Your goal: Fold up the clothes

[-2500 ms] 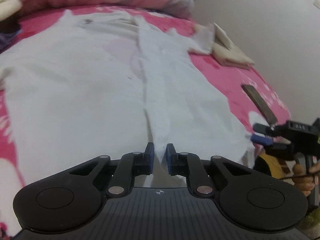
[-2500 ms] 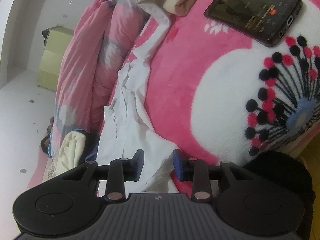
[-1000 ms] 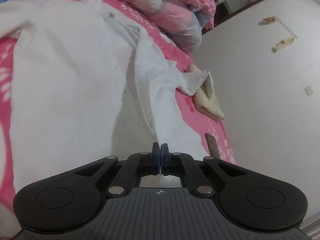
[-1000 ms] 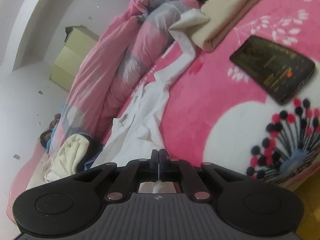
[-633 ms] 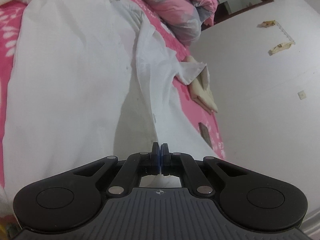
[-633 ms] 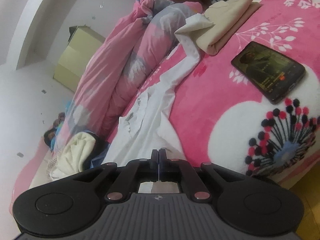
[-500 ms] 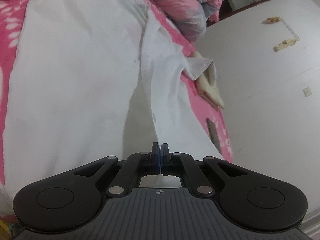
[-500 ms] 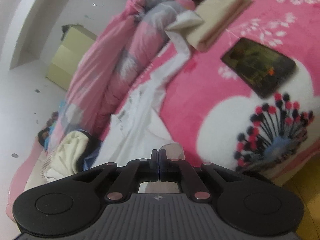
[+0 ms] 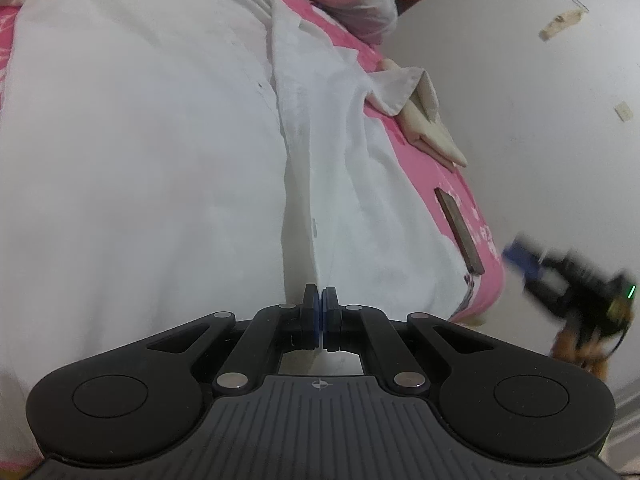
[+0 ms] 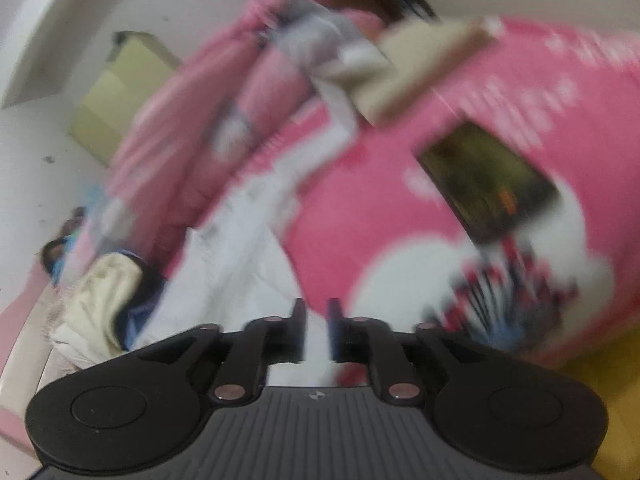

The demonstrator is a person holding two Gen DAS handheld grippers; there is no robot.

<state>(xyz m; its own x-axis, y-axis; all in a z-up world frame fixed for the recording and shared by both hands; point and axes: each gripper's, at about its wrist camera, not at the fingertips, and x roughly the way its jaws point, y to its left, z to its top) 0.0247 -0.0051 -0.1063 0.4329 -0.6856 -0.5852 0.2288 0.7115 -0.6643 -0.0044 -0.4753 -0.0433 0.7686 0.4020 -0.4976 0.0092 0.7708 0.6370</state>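
White shirt (image 9: 168, 168) spread on the pink bed (image 9: 436, 168)

Left gripper (image 9: 321, 300) fingers pinch the shirt's hem; right gripper (image 10: 316, 312) fingers, just opening, stand apart off its right edge, near the phone (image 10: 488, 184).

- White shirt (image 9: 168, 152): thin, lightly creased fabric, spread flat over most of the pink bed cover.
- Front placket runs lengthwise down the middle, small buttons along it; the right panel lies ruffled with long folds.
- Right sleeve trails outward, its cuff end resting on a folded cream cloth.
- Near hem edge sits clamped at the close end.
- Right wrist view (image 10: 240, 248): same shirt, blurred, bunched along the bed's edge.
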